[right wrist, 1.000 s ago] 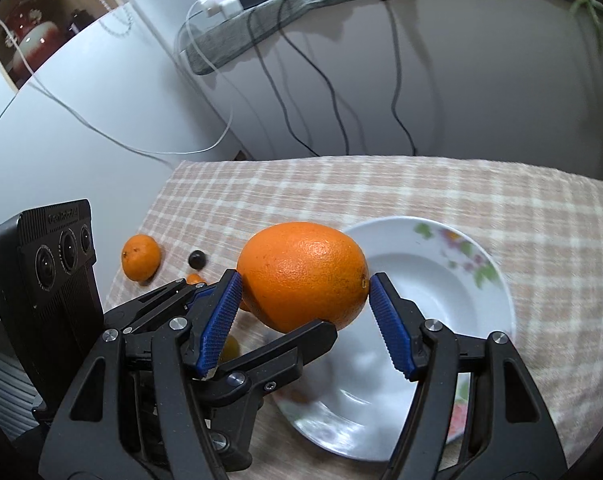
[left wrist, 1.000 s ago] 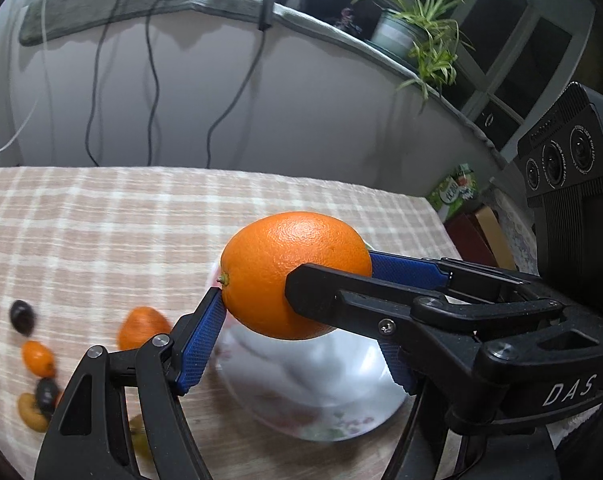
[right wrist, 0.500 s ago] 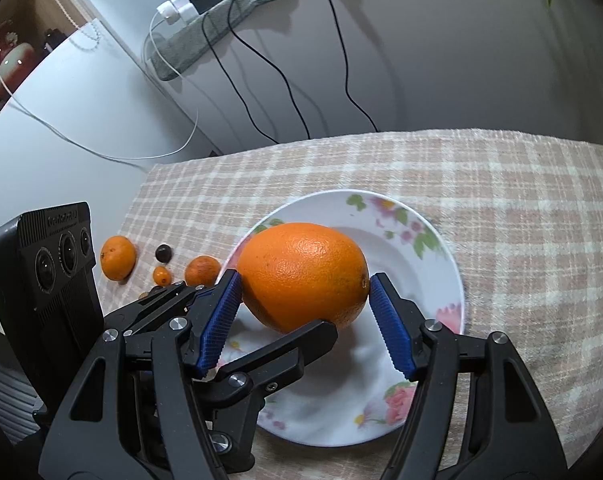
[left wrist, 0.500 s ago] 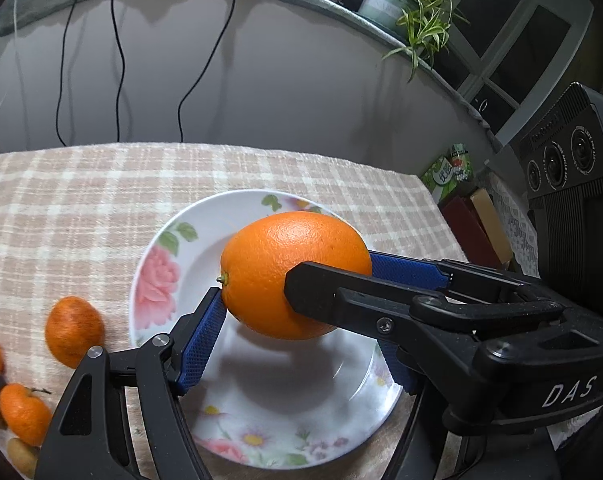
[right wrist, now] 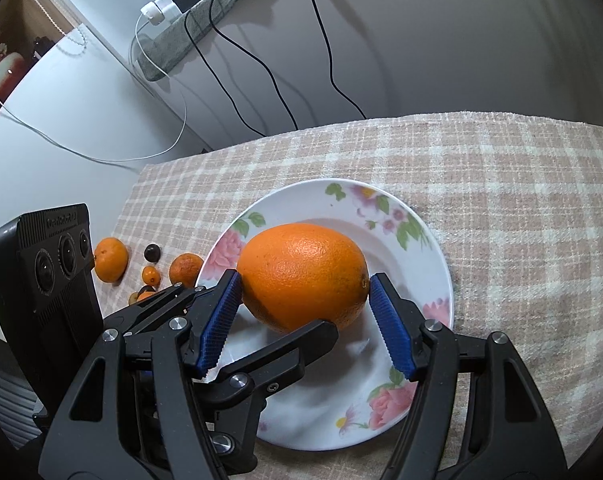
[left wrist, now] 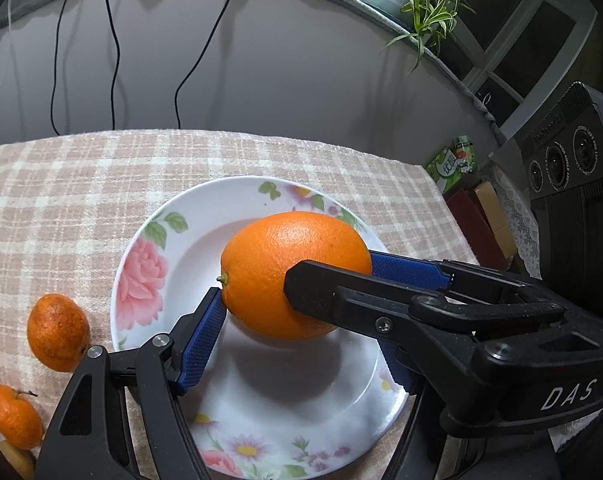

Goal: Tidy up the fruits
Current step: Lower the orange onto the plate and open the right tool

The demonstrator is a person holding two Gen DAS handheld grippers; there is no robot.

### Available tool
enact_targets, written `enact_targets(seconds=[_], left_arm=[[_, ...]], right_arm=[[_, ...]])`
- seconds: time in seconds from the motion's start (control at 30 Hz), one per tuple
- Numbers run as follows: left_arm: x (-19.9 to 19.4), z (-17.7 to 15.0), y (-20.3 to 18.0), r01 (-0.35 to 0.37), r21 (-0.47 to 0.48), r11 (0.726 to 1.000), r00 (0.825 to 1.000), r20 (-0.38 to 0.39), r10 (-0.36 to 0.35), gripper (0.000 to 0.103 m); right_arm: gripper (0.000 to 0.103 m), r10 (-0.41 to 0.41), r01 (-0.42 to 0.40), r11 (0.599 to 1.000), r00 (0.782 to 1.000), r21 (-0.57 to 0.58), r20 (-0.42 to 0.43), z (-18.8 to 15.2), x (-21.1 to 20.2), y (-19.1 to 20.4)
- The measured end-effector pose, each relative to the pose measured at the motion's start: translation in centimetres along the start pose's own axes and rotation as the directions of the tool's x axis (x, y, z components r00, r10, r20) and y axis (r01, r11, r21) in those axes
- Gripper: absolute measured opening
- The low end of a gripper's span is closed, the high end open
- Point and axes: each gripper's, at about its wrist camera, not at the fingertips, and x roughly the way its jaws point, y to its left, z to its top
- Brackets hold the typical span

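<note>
While seen from the left wrist, pinches the orange [left wrist: 293, 256] between the blue pads of the left gripper [left wrist: 297, 280], one at the stem end, one at the far right side. Shares the load with the other tool's black finger across the front, probably for a steady carry. Hangs it over the middle of the floral plate [left wrist: 149, 312], seemingly to set it there. Leaves small tangerines [left wrist: 57, 332] on the cloth, near left.

From the right wrist, clamps the same orange [right wrist: 301, 264] end to end in the right gripper [right wrist: 305, 280]. Keeps it over the plate [right wrist: 417, 280]; cannot tell whether touching.
</note>
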Motion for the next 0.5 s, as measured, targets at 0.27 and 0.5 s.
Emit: enact_targets(seconds=[0.27, 0.5], left_arm=[[-0.4, -0.1, -0.1, 0.011, 0.011, 1.0, 1.0, 0.004, -0.011, 0.071], [-2.4, -0.5, 0.3, 0.004, 0.022, 1.0, 0.998, 0.058, -0.005, 0.071]], right_arm=[[0.069, -0.029, 0.031, 0.998, 0.998, -0.047, 0.047, 0.1, -0.8, 0.8], [0.074, -0.045, 0.051, 0.998, 0.993, -0.049, 0.105, 0.2, -2.0, 1.0]])
